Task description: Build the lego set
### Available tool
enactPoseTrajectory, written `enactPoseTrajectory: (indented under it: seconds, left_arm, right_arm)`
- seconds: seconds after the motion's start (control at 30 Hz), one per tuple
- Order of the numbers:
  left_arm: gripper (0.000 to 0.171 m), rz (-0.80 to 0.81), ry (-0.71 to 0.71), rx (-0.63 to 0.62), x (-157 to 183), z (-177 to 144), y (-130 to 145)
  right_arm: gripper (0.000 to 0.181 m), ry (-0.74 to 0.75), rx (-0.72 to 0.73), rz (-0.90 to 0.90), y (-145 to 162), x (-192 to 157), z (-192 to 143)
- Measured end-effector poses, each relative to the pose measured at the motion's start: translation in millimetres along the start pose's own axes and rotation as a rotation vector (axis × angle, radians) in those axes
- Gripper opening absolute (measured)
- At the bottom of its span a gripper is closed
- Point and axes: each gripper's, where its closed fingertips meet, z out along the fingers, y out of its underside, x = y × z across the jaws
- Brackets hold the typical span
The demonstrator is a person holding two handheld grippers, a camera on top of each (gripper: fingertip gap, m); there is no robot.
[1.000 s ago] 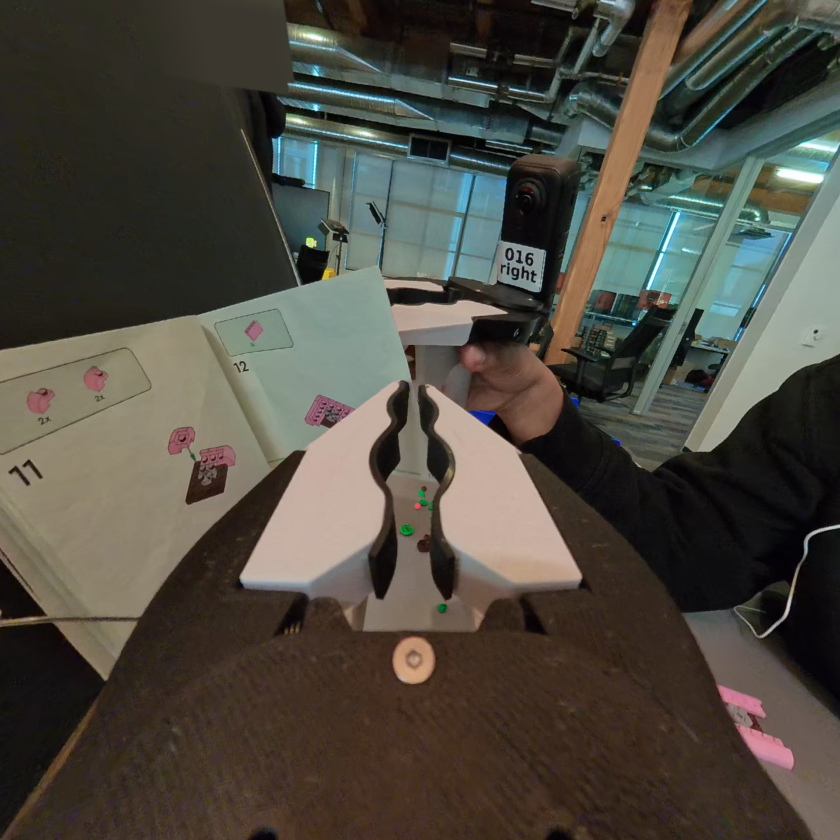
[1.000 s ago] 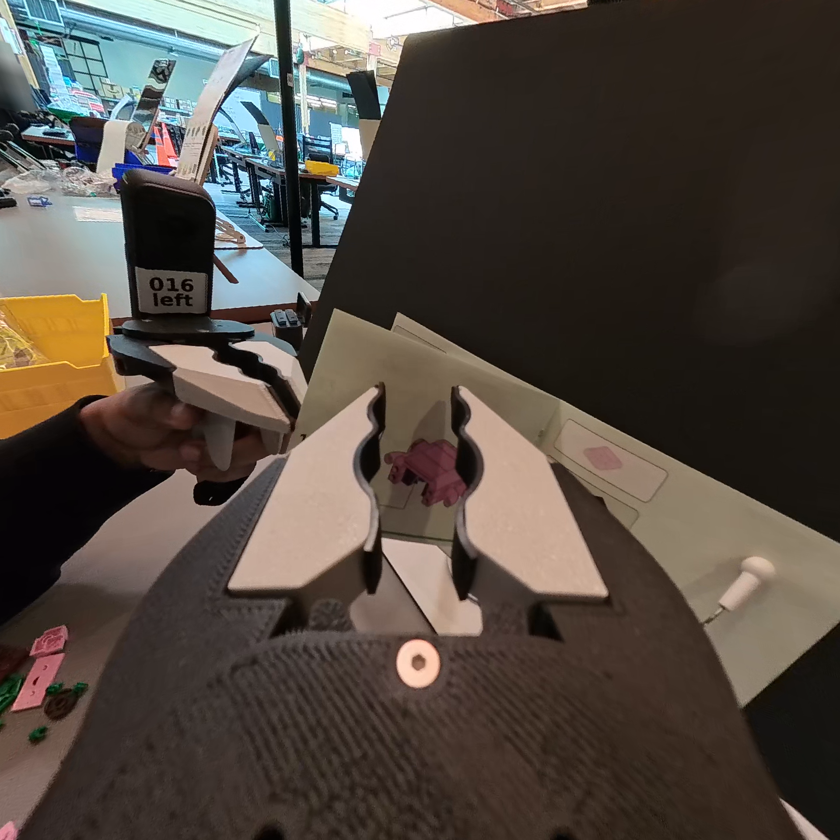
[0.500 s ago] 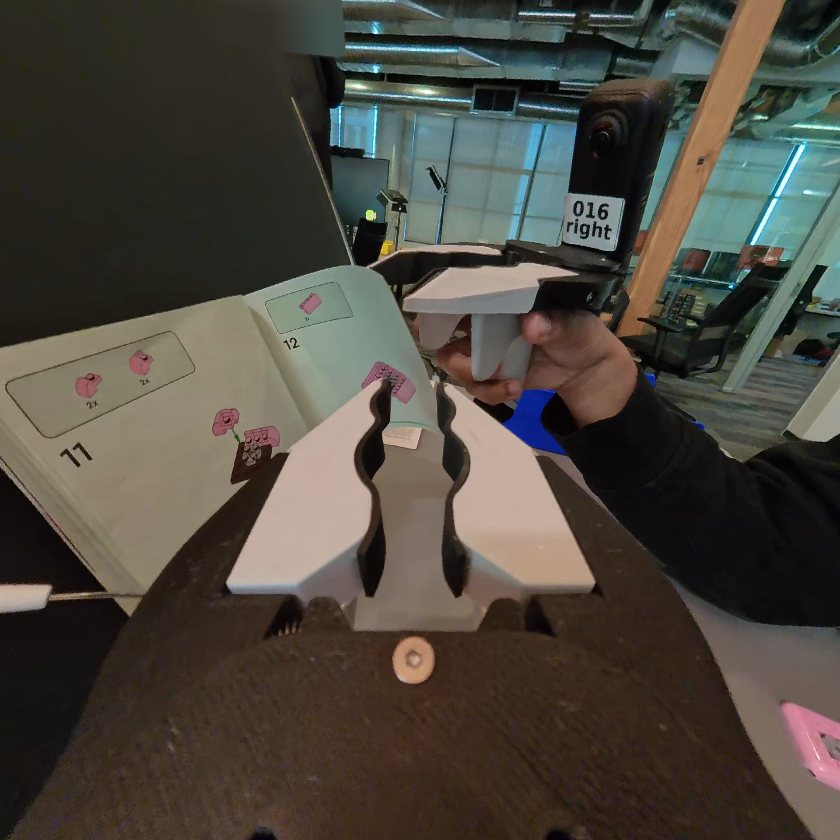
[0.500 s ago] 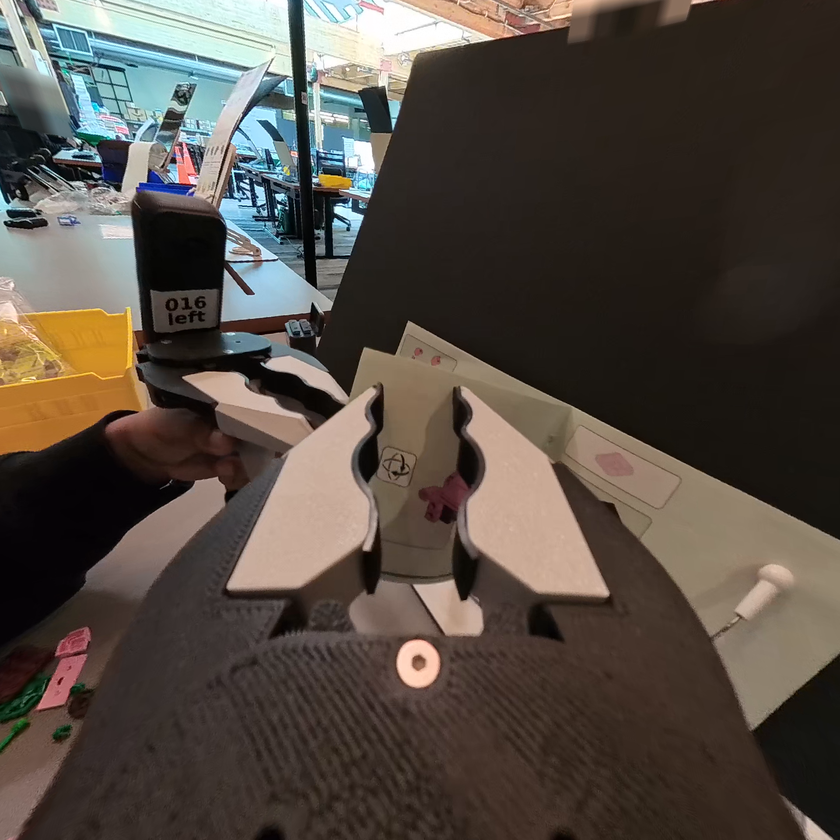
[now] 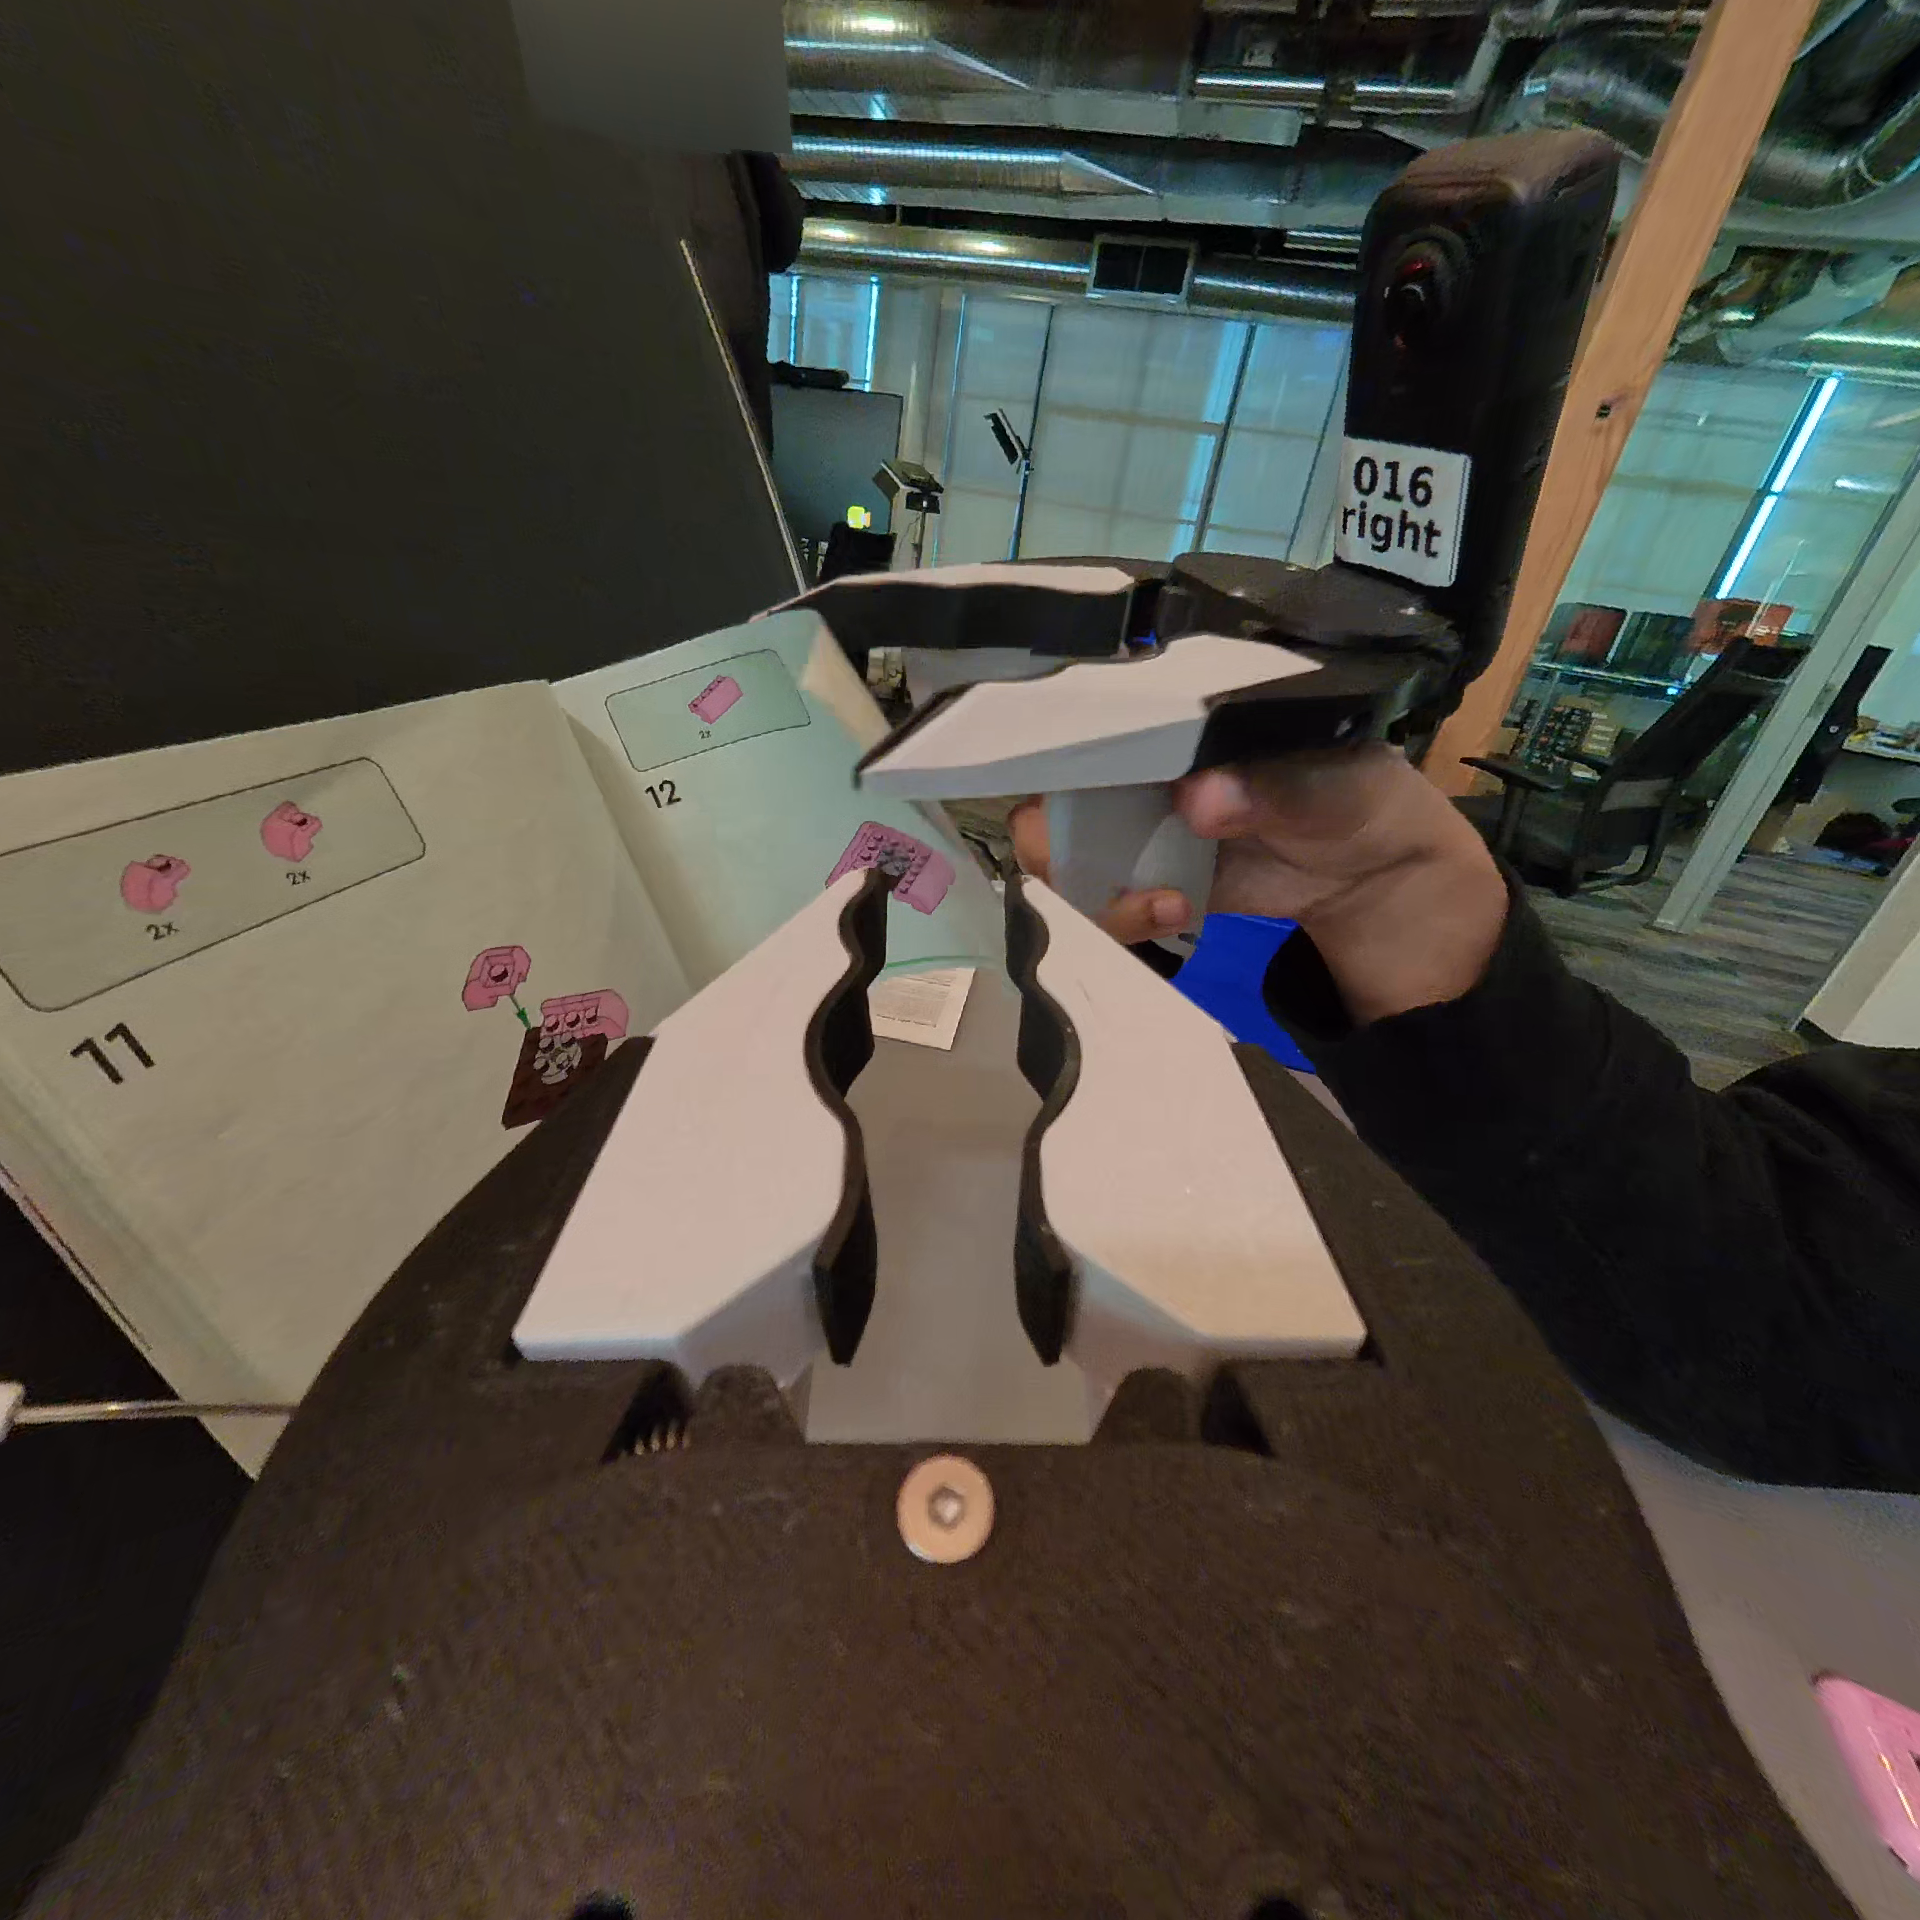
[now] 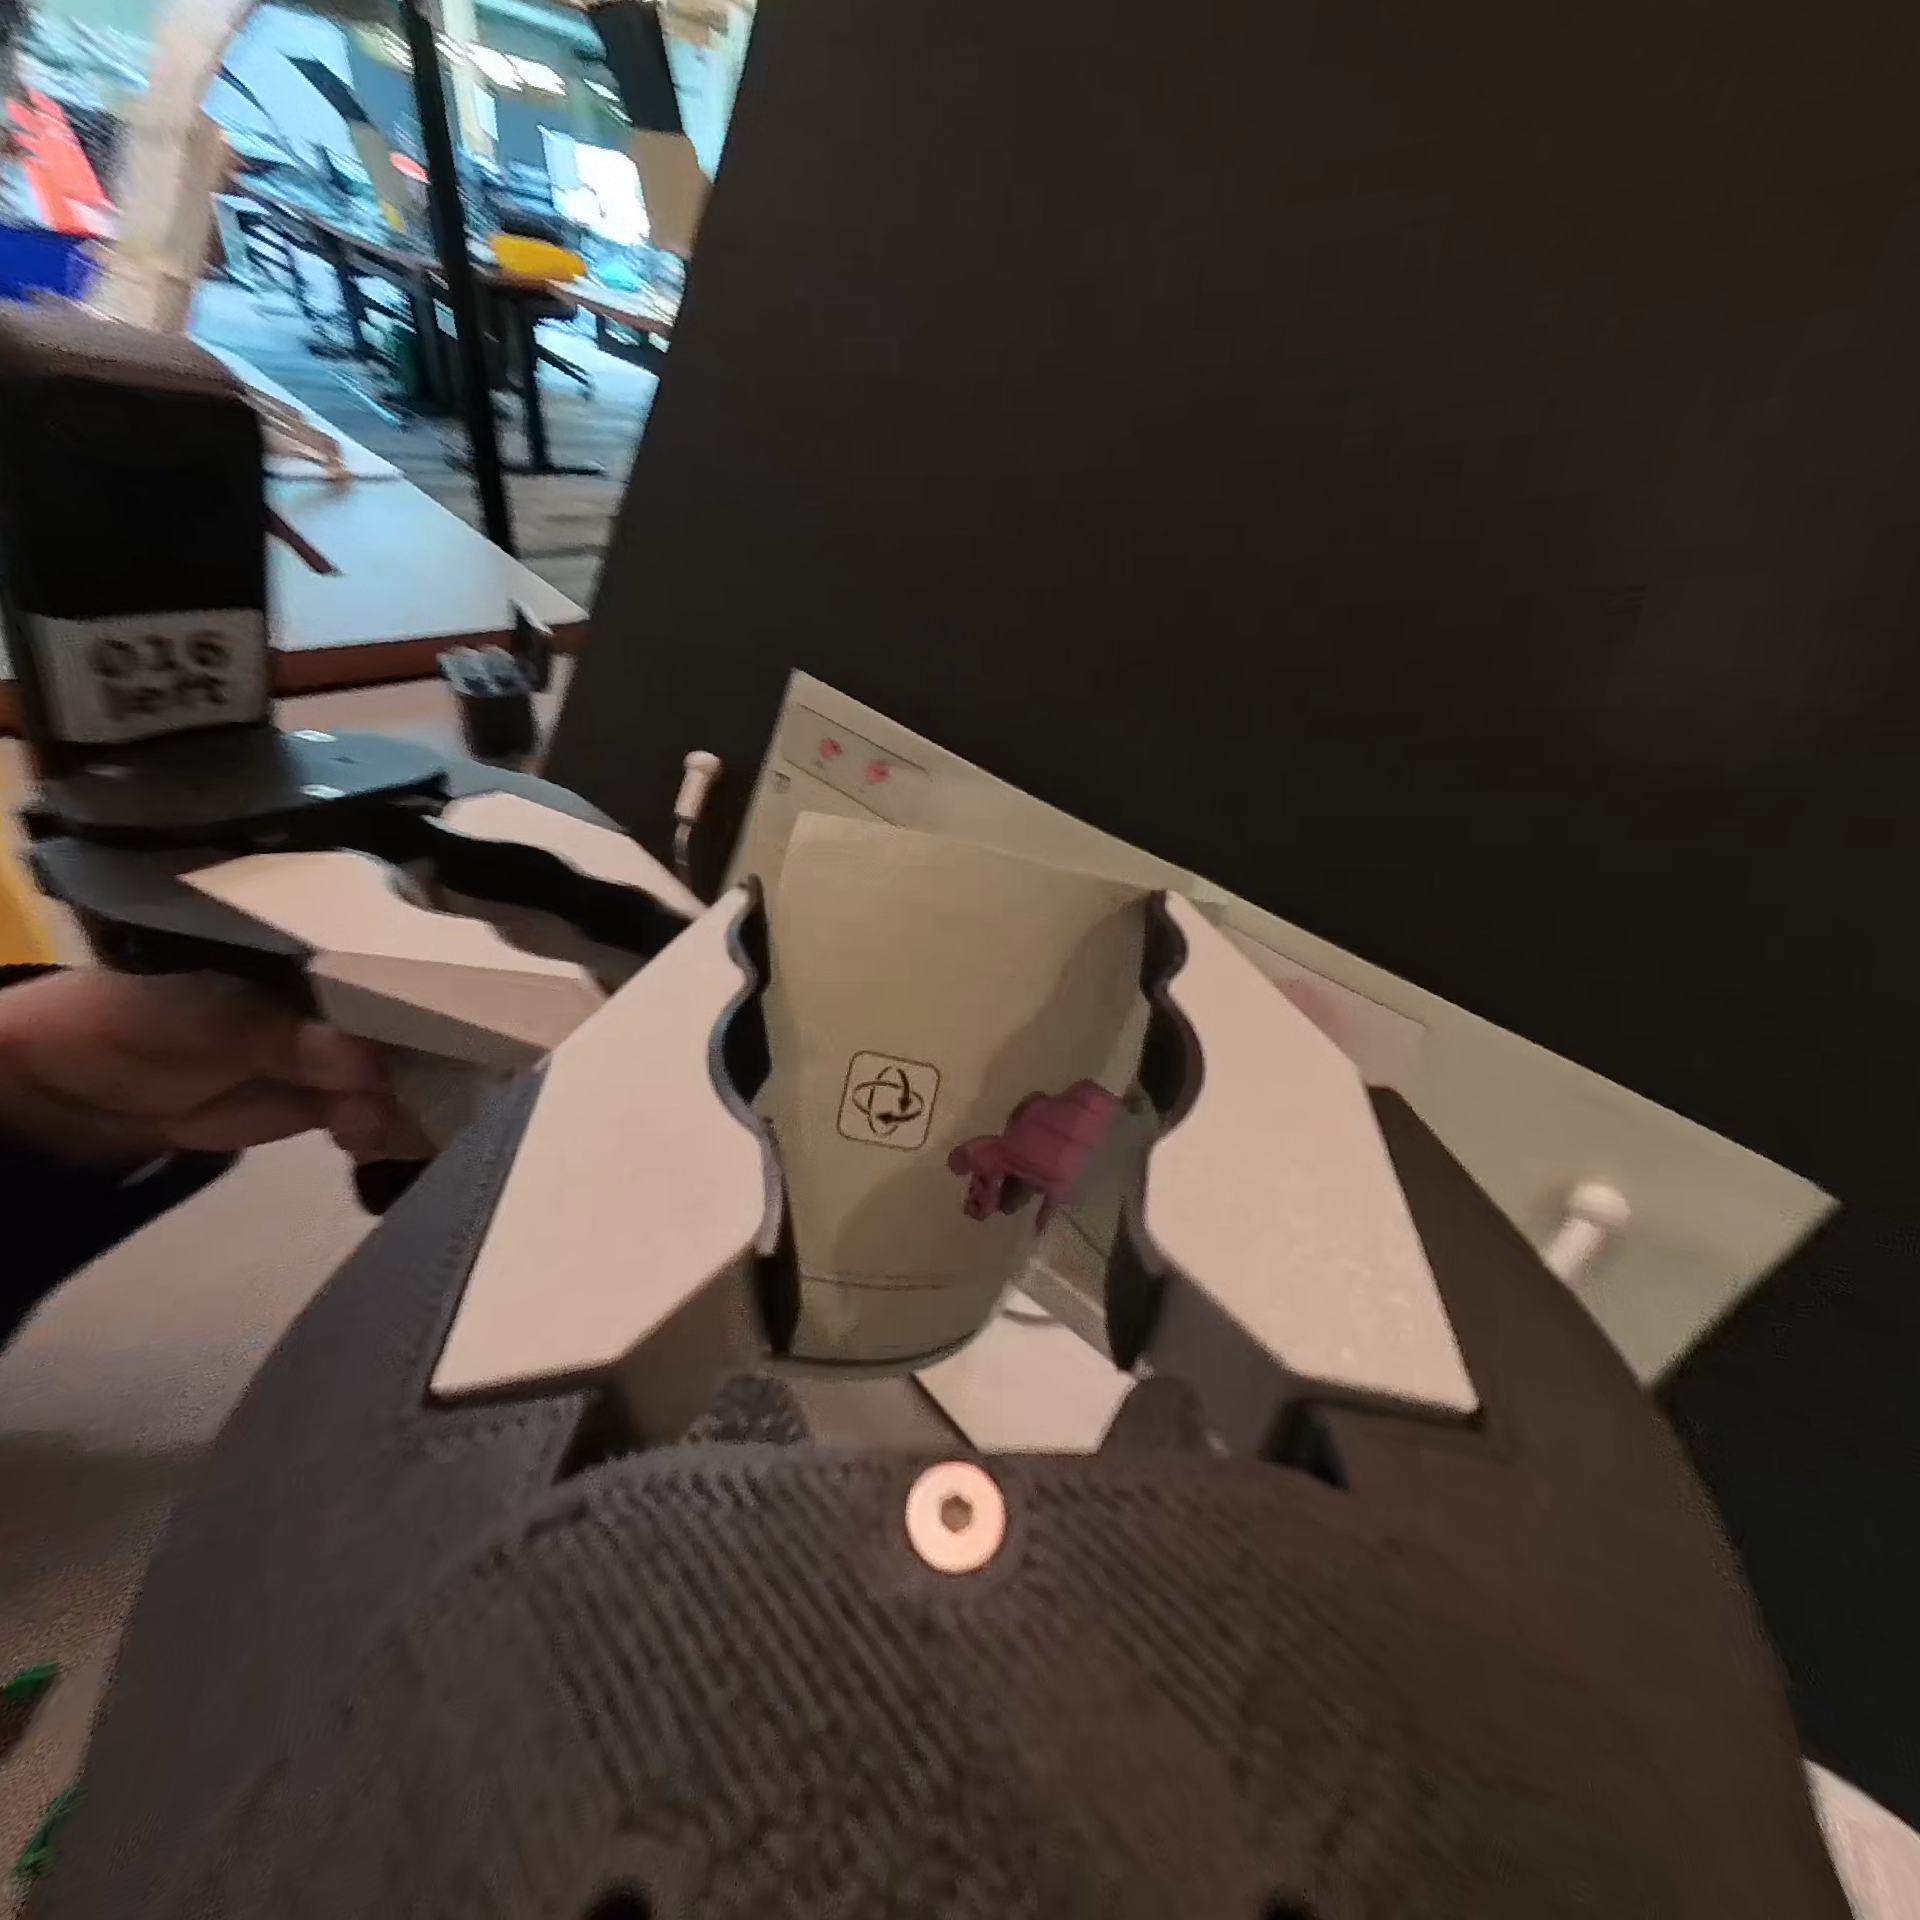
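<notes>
Pale green pages fill most of what you see ahead: the instruction booklet [image 5: 343, 935] stands open, leaning against a black backboard [image 5: 343, 364], with pink brick drawings on both visible pages. Your left gripper [image 5: 940, 904] points at the booklet's right-hand page with its jaws apart and nothing between them; only grey tabletop [image 5: 1766, 1621] and a small white slip of paper [image 5: 920, 1006] show through the gap.

Your right gripper [image 6: 951, 914] is spread wide, and a curled page [image 6: 914, 997] of the booklet lies in the gap between its fingers. From that view you cannot tell whether either finger touches the paper, and the picture is blurred. In the left wrist view the same gripper [image 5: 831, 707] sits at the outer edge of the right-hand page, one finger above the other, your hand [image 5: 1340, 883] around its handle and a black sleeve [image 5: 1621, 1195] behind it.

Loose lego pieces are off to the sides, away from both grippers: a pink piece [image 5: 1875, 1766] lies on the tabletop at the lower right edge of the left wrist view, and small green bits [image 6: 31, 1766] show at the lower left edge of the right wrist view. A white-tipped pin [image 6: 1579, 1216] sticks out near the booklet's lower right corner.
</notes>
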Motion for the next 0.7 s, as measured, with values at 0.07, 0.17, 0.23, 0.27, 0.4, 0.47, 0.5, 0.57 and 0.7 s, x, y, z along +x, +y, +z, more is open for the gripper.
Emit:
enactPoseTrajectory:
  seconds: [0.07,0.17,0.23,0.27,0.4,0.47,0.5,0.57,0.7]
  left_arm:
    - [0.021,0.001,-0.001,0.003,0.0,-0.2,-0.6]
    - [0.021,0.003,-0.005,0.004,-0.6,-0.8,-1.3]
    - [0.021,0.005,-0.009,0.005,-1.2,-1.3,-1.7]
    - [0.022,0.006,-0.010,0.004,-1.4,-1.4,-1.7]
    - [0.022,0.009,-0.013,0.001,-1.3,-1.4,-1.7]
    - [0.022,0.011,-0.013,-0.002,-1.2,-0.9,-1.0]
    - [0.022,0.012,-0.014,-0.006,-1.2,-0.5,-0.4]
    - [0.022,0.016,-0.015,-0.012,-1.1,0.3,0.8]
    - [0.022,0.022,-0.016,-0.020,-0.3,1.8,2.4]
  right_arm:
    - [0.070,0.080,-0.040,-0.027,8.6,15.7,0.6]
    - [0.063,0.133,-0.059,-0.033,15.6,32.7,-3.2]
    - [0.056,0.113,-0.043,0.006,14.9,37.7,-8.9]
    - [0.053,0.115,-0.036,0.025,14.8,42.5,-12.6]
    - [0.052,0.141,-0.059,0.093,23.9,65.5,-27.8]
    - [0.054,0.143,-0.074,0.117,28.3,72.4,-34.7]
    - [0.054,0.148,-0.078,0.122,29.4,75.5,-38.1]
    - [0.053,0.150,-0.084,0.130,31.3,79.7,-43.9]
    - [0.044,0.133,-0.098,0.133,34.5,81.6,-50.5]
